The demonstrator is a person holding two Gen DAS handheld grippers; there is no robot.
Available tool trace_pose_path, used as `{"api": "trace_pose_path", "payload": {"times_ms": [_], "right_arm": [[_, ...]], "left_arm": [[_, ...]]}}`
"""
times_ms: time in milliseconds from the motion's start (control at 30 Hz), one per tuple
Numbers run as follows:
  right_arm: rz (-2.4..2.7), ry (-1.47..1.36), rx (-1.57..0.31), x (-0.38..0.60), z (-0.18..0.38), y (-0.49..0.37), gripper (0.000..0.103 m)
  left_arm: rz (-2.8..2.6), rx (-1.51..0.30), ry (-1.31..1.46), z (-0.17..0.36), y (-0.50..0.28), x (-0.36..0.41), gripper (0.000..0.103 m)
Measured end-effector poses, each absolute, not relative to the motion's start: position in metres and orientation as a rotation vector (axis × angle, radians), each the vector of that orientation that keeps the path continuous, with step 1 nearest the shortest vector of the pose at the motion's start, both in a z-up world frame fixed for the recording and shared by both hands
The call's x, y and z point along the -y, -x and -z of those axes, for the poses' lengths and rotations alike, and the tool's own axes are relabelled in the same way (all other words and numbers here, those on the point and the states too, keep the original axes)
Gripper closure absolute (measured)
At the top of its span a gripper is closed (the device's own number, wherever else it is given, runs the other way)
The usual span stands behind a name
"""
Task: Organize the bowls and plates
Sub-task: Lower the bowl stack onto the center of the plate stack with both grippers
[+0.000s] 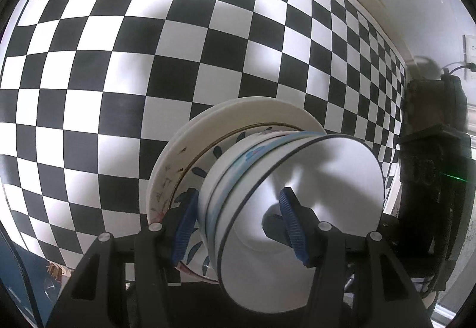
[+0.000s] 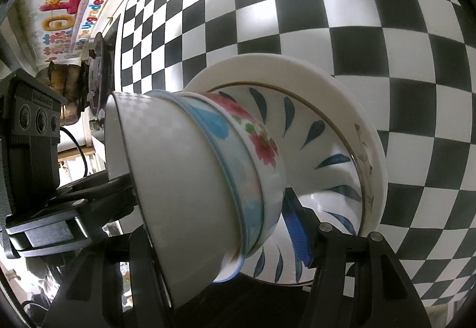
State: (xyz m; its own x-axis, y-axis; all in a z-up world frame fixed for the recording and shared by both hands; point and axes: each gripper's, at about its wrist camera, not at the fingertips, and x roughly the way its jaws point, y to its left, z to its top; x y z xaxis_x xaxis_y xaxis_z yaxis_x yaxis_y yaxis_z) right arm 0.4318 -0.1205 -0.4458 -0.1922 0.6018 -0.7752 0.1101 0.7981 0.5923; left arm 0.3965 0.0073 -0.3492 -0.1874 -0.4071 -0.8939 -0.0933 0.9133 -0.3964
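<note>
Porcelain is already nested: the stack [image 1: 267, 173] of bowls on plates hangs over the checkered desk [image 1: 119, 60], left claw [image 1: 238, 226] and right claw [image 2: 226, 232] each half-open, clamped on it; setting down remains.

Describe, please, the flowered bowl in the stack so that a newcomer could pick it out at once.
Over the checkered surface, both grippers carry a nested stack of dishes. The flowered bowl sits mid-stack, between the blue-rimmed bowl and the wide bowl with dark blue teardrops. It alone has red flowers with green leaves.

checkered tabletop [image 1: 119, 60]; gas burner [image 2: 99, 72]; colourful poster [image 2: 68, 3] behind
</note>
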Motion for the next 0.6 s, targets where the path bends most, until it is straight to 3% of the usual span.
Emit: {"api": "trace_pose_path", "payload": {"times_ms": [600], "right_arm": [[-0.465, -0.503, -1.742, 0.119, 0.4385, -0.4311, 0.042]], "left_arm": [[0.292, -1.734, 0.361, 0.3465, -0.3952, -0.0055, 0.05]]}}
